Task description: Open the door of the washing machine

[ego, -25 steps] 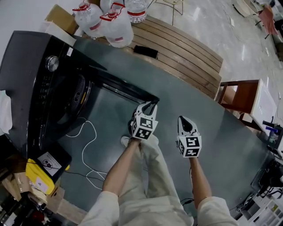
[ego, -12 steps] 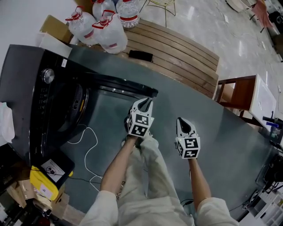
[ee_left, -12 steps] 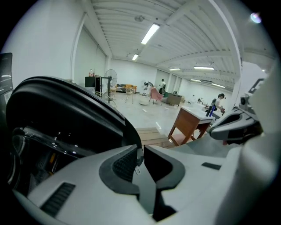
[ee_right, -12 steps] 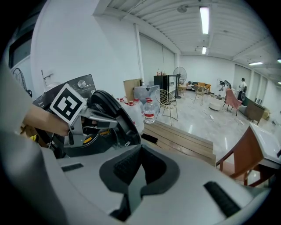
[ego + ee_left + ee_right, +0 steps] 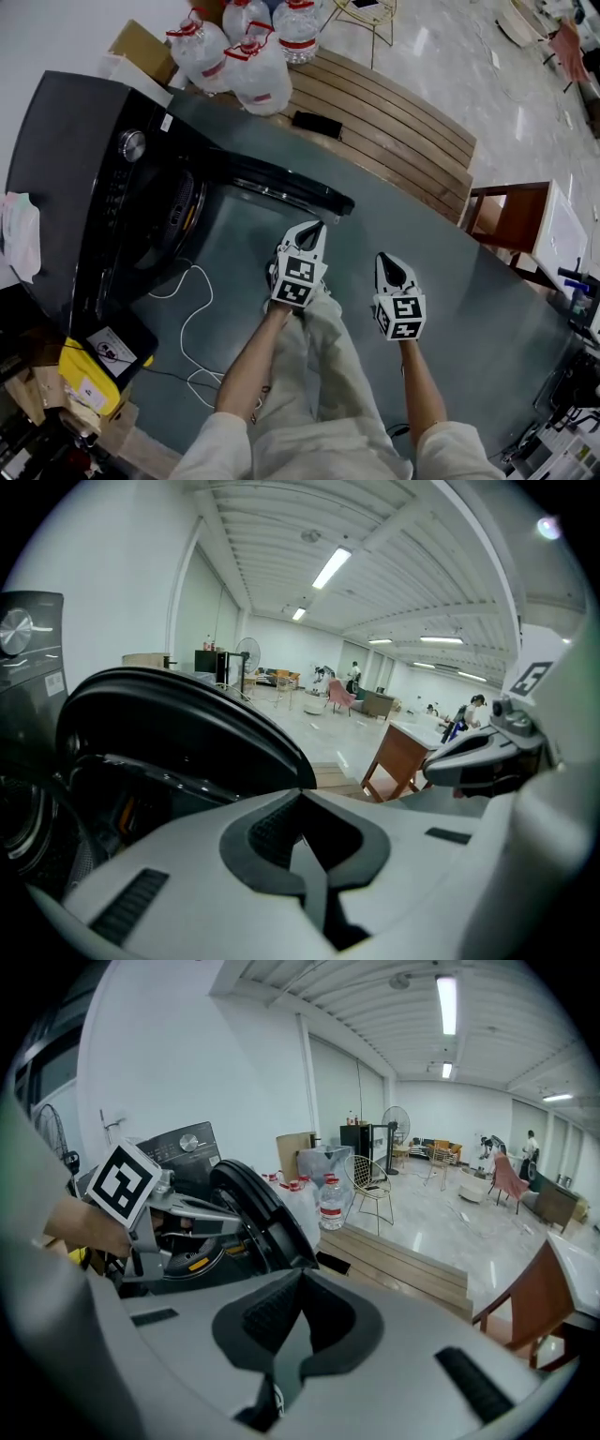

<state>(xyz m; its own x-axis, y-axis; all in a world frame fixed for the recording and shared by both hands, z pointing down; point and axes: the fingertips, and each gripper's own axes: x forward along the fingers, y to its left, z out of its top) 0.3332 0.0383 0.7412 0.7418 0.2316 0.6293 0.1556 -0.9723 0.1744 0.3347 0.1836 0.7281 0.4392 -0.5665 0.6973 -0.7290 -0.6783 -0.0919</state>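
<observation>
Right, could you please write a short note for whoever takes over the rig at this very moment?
Left tongs: shut, nothing between them, just short of the free end of the washing machine door.
Right tongs: shut, empty, beside the left ones above the grey floor.
Door: swung wide out from the black washing machine, with the drum opening exposed.
Done: the door is open.
Left: apparently nothing on the door; probably just draw both tongs clear.
</observation>
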